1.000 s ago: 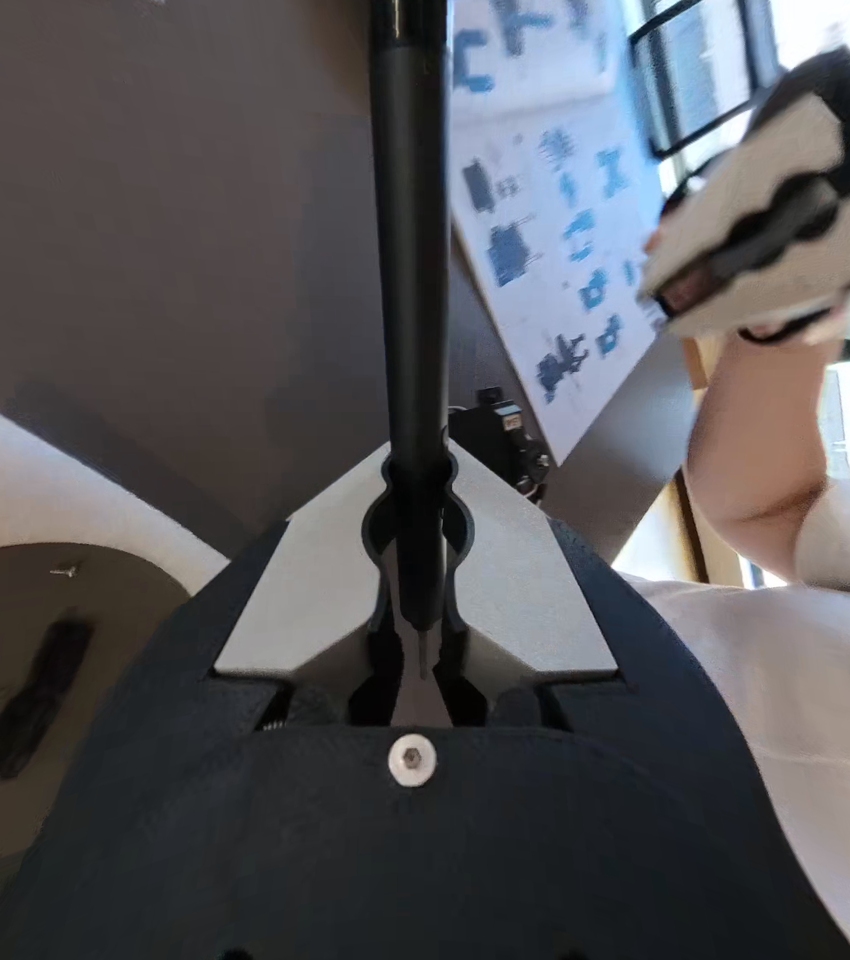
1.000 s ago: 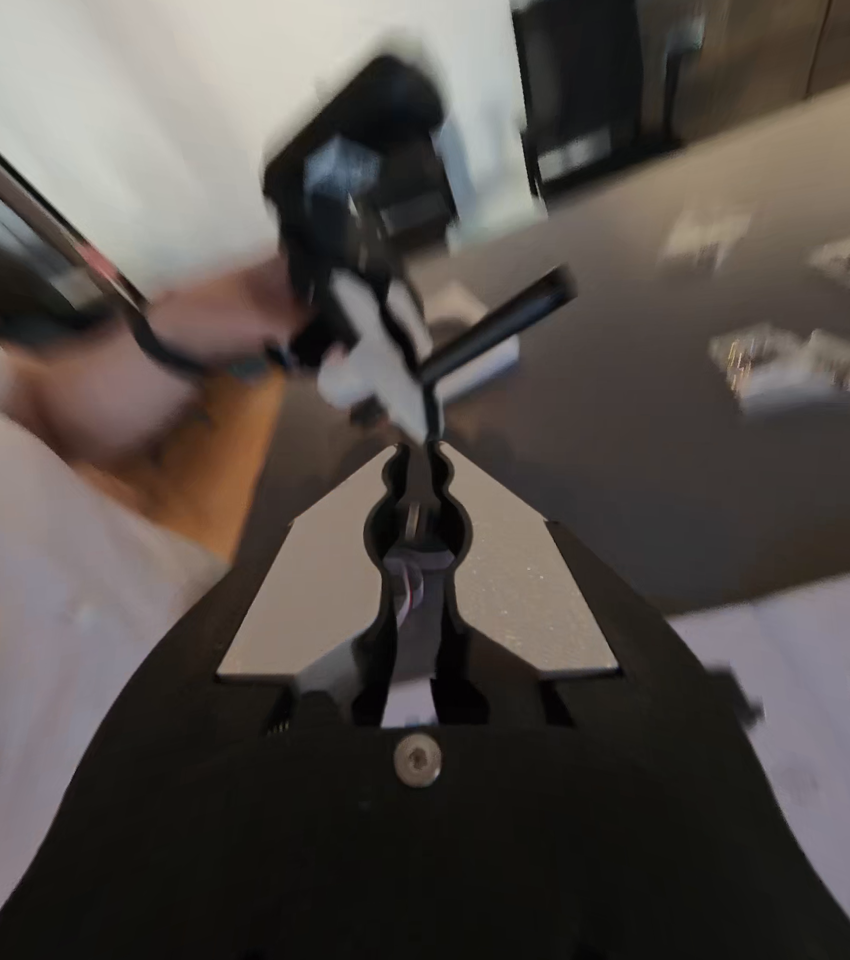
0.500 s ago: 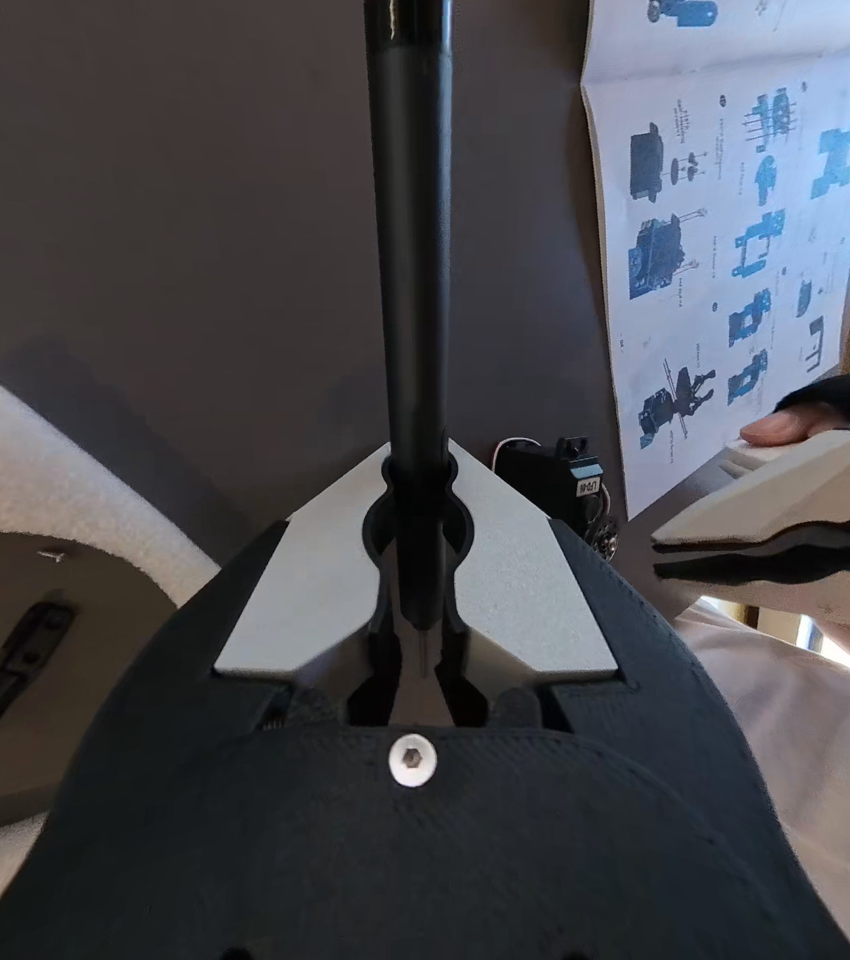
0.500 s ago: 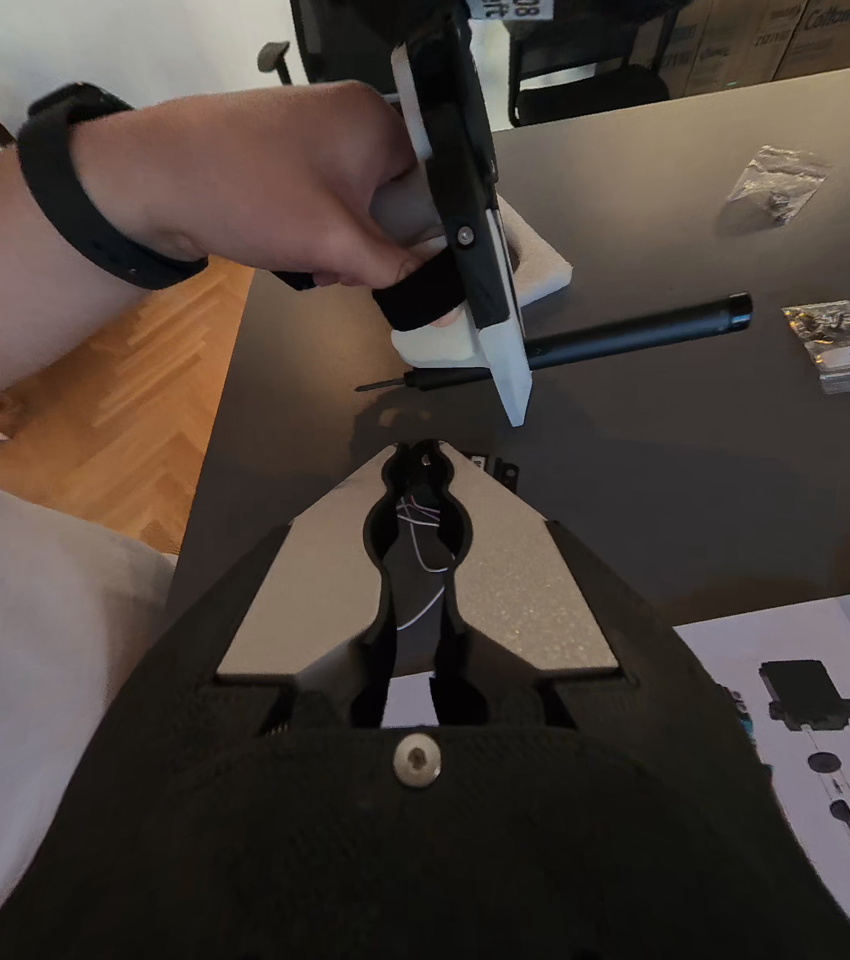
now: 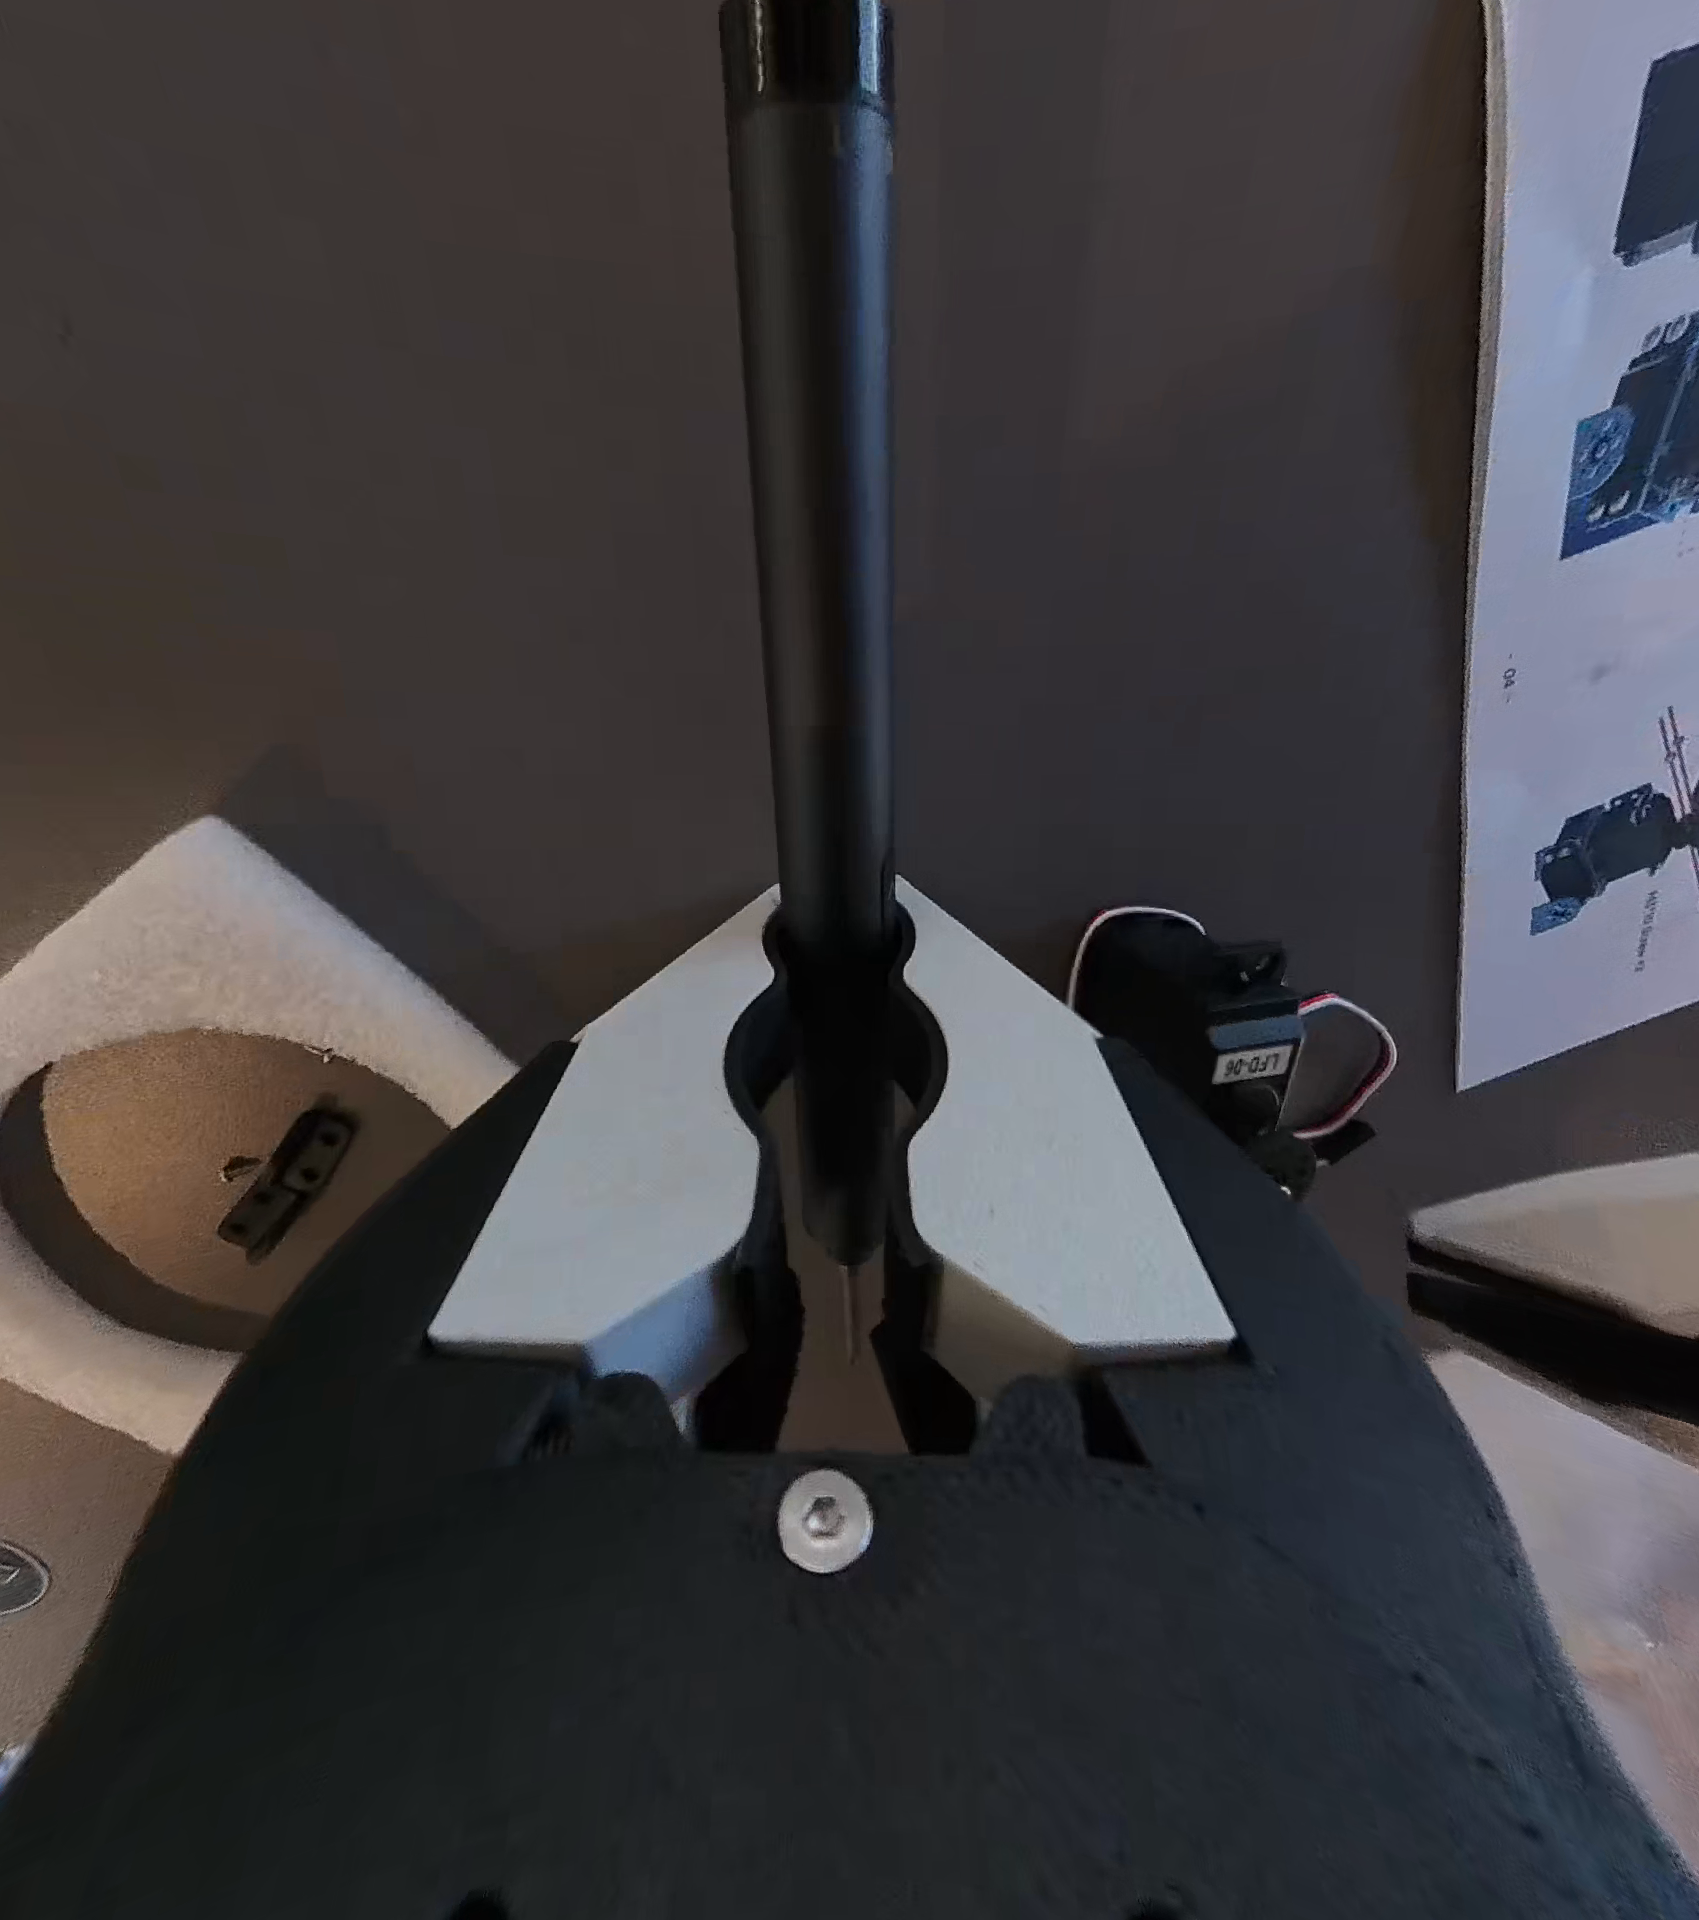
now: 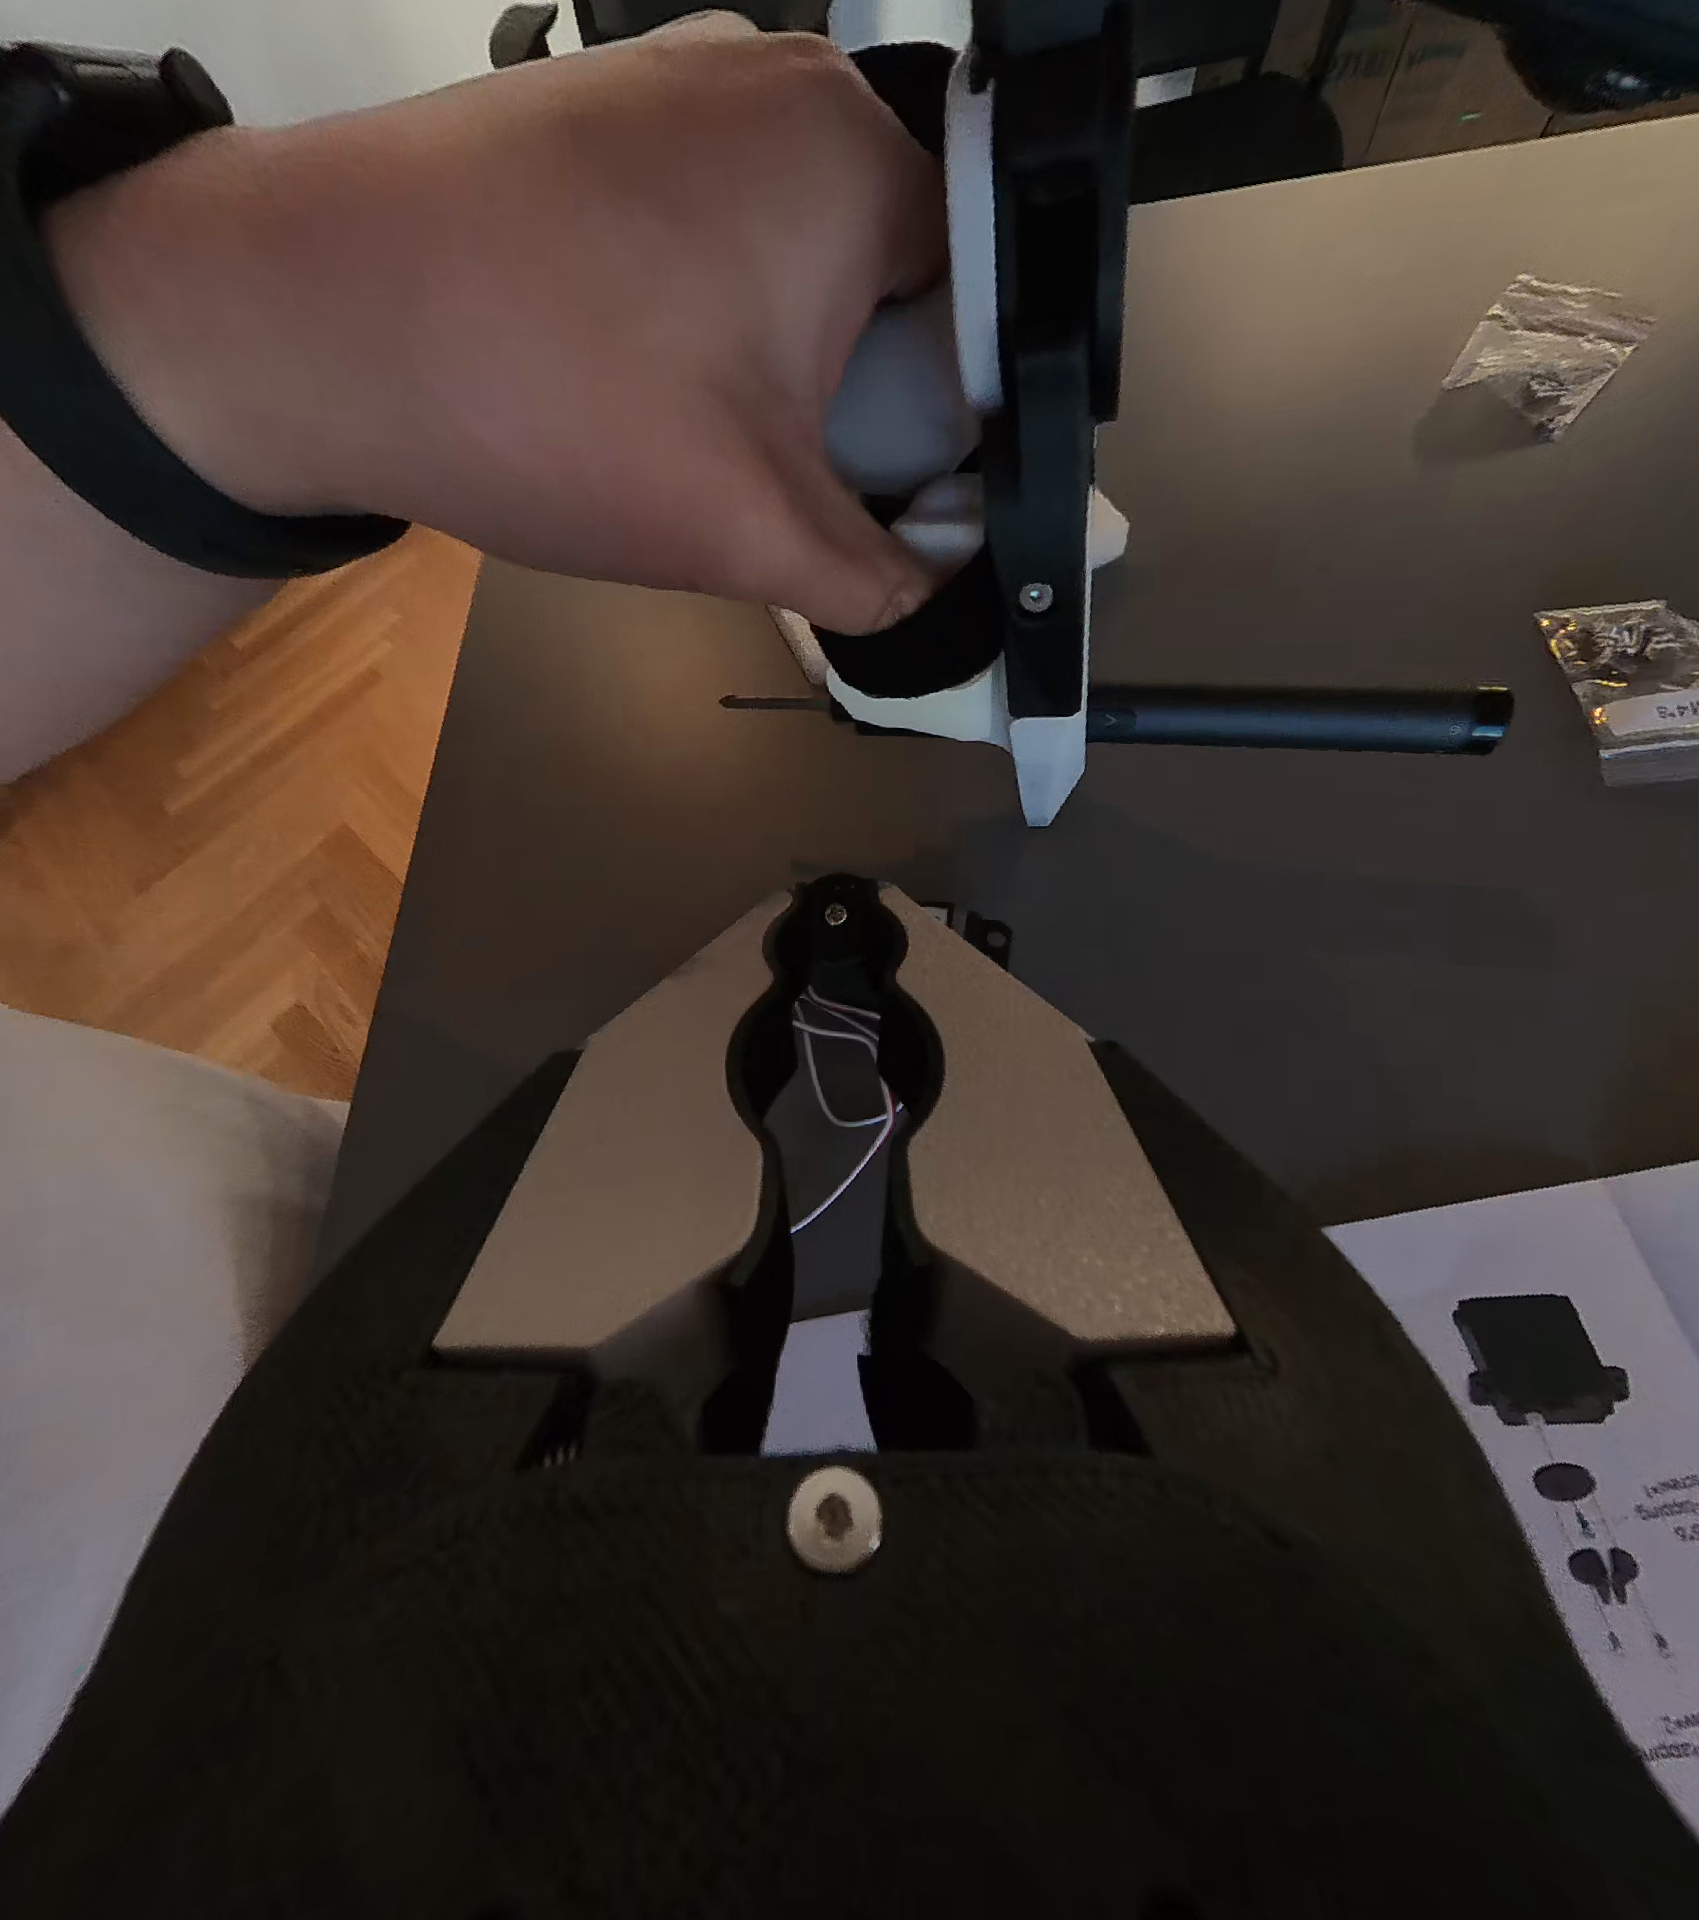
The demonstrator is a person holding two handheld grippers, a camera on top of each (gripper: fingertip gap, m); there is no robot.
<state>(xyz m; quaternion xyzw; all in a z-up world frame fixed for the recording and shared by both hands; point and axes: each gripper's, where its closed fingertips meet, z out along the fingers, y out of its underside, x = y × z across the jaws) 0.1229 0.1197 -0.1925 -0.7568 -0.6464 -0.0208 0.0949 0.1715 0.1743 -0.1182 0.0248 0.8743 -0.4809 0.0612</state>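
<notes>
Now the left gripper (image 5: pixel 832 914) clamps a black screwdriver (image 5: pixel 819 520), lowered since a second ago toward the dark table (image 5: pixel 305 416), near its front edge. Meanwhile the right gripper (image 6: pixel 837 904), swung in beside it, is closed on a black wired servo (image 6: pixel 840 987).

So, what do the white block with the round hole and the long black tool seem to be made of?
White block with the round hole: probably soft foam, by its matte, grainy, fuzzy surface. Long black tool: smooth and satin with a faint sheen, metal or hard plastic, I cannot tell which; its thin tip looks like bare metal.
</notes>
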